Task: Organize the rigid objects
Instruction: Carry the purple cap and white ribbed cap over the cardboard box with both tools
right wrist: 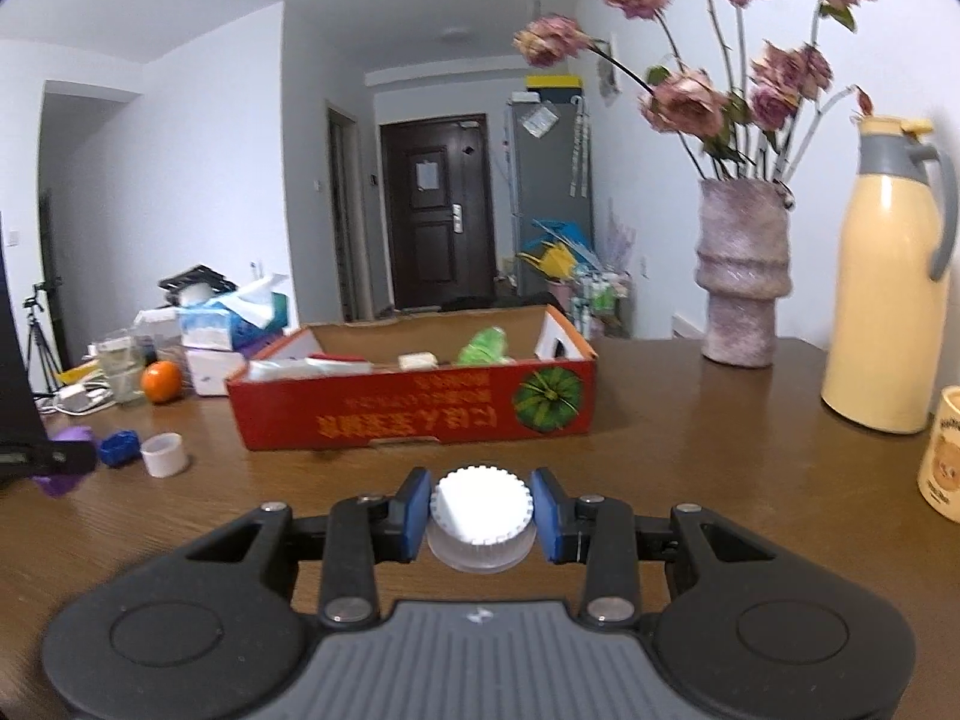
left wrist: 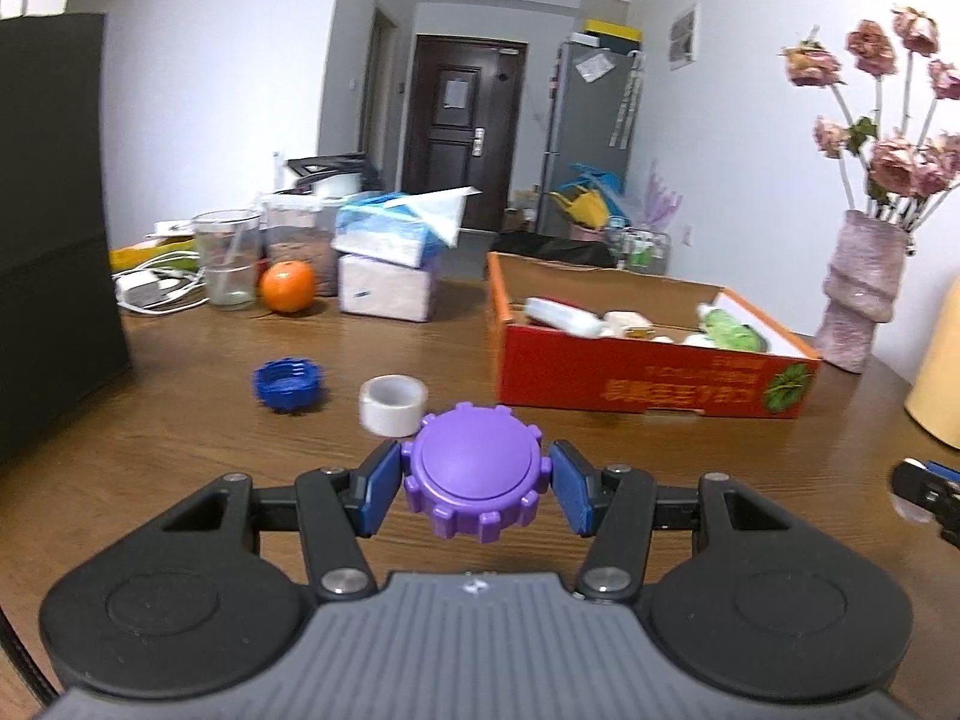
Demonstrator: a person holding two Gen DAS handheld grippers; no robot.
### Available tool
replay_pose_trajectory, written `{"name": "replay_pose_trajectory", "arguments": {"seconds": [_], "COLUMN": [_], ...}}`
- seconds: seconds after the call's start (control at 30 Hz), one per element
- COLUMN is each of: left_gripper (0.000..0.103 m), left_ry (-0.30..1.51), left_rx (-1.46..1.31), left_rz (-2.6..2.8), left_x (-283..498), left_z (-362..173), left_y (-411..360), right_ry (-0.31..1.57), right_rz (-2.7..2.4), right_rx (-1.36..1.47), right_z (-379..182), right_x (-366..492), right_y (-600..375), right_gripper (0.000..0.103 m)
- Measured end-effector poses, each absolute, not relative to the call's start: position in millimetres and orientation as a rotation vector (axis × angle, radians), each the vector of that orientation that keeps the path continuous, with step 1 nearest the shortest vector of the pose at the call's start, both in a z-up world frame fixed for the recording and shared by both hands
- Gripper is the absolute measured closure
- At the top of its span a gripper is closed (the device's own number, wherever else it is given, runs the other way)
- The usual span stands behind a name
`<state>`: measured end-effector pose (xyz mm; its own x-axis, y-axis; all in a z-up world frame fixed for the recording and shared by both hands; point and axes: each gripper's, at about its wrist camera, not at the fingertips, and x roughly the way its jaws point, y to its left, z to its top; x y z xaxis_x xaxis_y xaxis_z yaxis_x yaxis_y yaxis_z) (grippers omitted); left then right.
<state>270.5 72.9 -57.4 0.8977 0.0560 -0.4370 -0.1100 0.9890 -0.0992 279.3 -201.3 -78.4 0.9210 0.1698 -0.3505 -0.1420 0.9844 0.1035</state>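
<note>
Purple cap (left wrist: 476,476) sat clamped in the left gripper (left wrist: 476,483), left of the red box (left wrist: 630,372), above the table (left wrist: 180,420). White cap (right wrist: 481,510) was pinched by the right gripper (right wrist: 481,516), in front of that box.

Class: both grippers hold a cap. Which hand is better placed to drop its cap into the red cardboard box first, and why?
Right. The right gripper, holding the white ridged cap, faces the red cardboard box squarely; the left gripper, with the purple notched cap, sees it off to one side.
</note>
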Motion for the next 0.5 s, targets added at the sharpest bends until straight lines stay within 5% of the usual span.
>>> {"name": "replay_pose_trajectory", "arguments": {"seconds": [0.5], "left_gripper": [0.048], "left_ry": [0.419], "left_rx": [-0.113], "left_rz": [0.049], "left_x": [296], "left_z": [-38], "left_y": [45], "right_ry": [0.326], "right_rz": [0.214], "right_rx": [0.067], "right_z": [-61], "right_x": [300], "right_y": [-172], "right_gripper": [0.068]}}
